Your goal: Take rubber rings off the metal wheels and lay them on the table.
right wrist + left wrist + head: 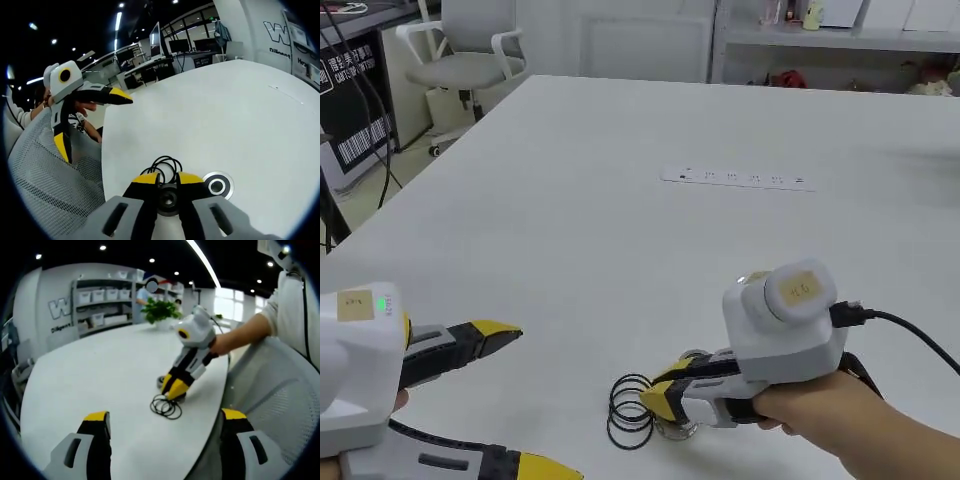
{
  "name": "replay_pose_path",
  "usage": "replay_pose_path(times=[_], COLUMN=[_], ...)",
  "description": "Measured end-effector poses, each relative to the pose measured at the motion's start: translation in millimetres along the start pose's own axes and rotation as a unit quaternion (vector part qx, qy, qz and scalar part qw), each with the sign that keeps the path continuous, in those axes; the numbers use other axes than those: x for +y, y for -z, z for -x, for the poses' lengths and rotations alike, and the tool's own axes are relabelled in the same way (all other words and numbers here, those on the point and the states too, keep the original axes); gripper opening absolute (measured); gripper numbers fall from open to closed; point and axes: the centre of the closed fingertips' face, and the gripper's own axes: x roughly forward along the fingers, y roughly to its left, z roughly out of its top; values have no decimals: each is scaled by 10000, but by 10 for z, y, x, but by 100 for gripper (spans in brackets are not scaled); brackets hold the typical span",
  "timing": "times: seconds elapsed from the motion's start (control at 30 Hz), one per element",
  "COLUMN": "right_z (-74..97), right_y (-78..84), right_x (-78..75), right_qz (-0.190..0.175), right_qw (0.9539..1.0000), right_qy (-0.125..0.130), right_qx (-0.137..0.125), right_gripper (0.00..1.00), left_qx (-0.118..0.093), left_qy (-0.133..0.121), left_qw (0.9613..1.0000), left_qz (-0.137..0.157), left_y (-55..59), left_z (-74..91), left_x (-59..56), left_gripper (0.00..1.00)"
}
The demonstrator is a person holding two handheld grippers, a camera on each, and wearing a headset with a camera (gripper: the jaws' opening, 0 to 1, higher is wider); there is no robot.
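left gripper [530, 398]: bottom left corner of the head view. Its tongs are spread wide with nothing in them. It hangs over the near edge of the table, and my guess is it's parked there ready to come in and peel.

right gripper [168, 179]: lower middle of the head view, low to the table. Its tongs are pinched narrow around a ringed wheel.

ringed wheel [167, 200]: bottom centre of the right gripper view, wedged between the yellow tips. There's a dark band around it that looks like rubber not yet pulled off. It's probably clamped like this so it can't roll while the ring gets worked loose.

rubber rings [166, 407]: a loose heap of thin black loops lying flat on the table, just past the right gripper's tips. Dropping them right beside the work saves reaching.

second wheel [217, 186]: flat on the table, just right of the tips in the right gripper view. It's shiny all round, so it looks stripped, though I can't say for sure.

table [650, 250]: plain white, bare through the middle of the frame.

power strip [735, 178]: upper middle of the head view, well apart from the work.

office chair [460, 60]: upper left, off beyond the table.
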Motion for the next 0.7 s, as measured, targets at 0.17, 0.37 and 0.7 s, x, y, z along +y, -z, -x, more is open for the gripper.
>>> replay_pose_path(times=[0.17,0.37,0.7], right_z=[12,30,106], right_y=[6,7,-32], right_x=[5,-5,-66], right_qz=[31,-17,87], right_qw=[10000,10000,9999], right_qy=[-14,-32,67], right_qx=[68,93,22], right_gripper=[10,10,11], left_qx=[3,7,11], left_qy=[-5,-5,13], left_qw=[10000,10000,10000], left_qz=[6,8,17], left_y=[1,3,5], left_z=[3,5,3], left_x=[-1,-1,-5], left_gripper=[91,91,91])
